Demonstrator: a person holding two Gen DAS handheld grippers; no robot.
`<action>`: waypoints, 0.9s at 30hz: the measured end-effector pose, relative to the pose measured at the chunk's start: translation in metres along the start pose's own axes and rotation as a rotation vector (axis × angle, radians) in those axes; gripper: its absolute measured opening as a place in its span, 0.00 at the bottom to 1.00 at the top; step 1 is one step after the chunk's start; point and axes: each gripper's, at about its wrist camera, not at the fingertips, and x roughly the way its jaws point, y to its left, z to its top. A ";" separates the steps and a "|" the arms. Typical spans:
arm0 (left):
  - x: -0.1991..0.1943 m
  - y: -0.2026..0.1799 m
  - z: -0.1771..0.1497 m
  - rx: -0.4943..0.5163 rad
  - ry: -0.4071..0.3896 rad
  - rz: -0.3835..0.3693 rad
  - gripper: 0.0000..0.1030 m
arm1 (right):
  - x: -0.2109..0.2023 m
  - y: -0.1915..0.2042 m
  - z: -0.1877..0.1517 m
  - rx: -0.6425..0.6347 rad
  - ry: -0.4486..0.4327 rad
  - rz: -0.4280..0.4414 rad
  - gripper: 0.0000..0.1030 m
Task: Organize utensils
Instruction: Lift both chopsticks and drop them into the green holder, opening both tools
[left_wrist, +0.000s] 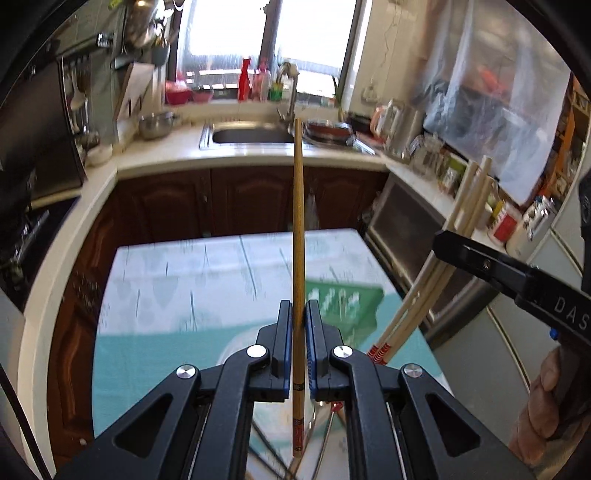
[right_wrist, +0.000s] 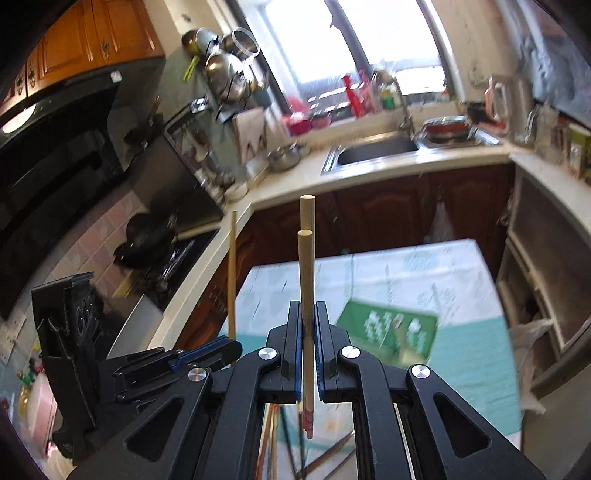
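Observation:
My left gripper is shut on a single brown bamboo chopstick, held upright above the table. My right gripper is shut on a pair of pale wooden chopsticks, also upright. In the left wrist view the right gripper holds the pale pair, with red-striped ends, at the right. In the right wrist view the left gripper and its chopstick are at the left. A green perforated basket lies on the table; it also shows in the right wrist view. More utensils lie below the grippers, mostly hidden.
A small table with a teal and white patterned cloth stands in a narrow kitchen. Counter with sink is beyond it, stove with a wok to the left, an appliance and jars to the right.

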 end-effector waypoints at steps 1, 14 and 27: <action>0.003 -0.002 0.009 -0.007 -0.021 0.007 0.04 | -0.003 -0.003 0.012 0.003 -0.026 -0.023 0.05; 0.083 -0.020 0.065 -0.048 -0.224 0.004 0.04 | 0.042 -0.060 0.104 0.049 -0.115 -0.167 0.05; 0.152 -0.009 0.035 -0.046 -0.161 -0.031 0.04 | 0.124 -0.071 0.096 0.041 -0.042 -0.157 0.05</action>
